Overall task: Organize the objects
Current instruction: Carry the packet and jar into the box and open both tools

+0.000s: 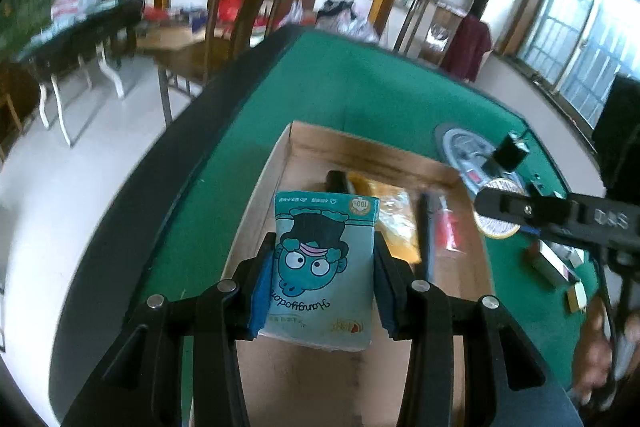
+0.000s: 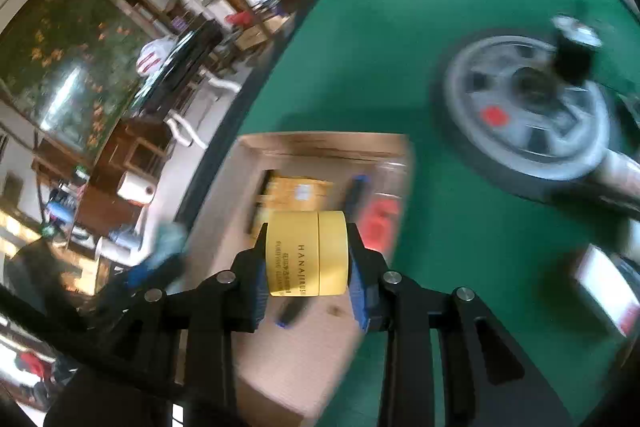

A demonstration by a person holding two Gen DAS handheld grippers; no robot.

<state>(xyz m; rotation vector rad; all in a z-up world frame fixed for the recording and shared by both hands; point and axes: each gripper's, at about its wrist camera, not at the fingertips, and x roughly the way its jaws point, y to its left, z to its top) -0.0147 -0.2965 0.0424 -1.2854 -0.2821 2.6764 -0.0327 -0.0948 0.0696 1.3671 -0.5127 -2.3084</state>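
Note:
My left gripper is shut on a teal tissue pack with a cartoon face, held above an open cardboard box. The box holds a yellow packet, a dark pen and a red tube. My right gripper is shut on a yellow round jar, held above the same box. The right gripper also shows in the left wrist view, at the right, with the jar in it.
The box stands on a green felt table with a dark padded rim. A grey wheel-shaped disc lies on the felt to the right of the box. Small boxes lie at the right edge. Chairs and tables stand beyond.

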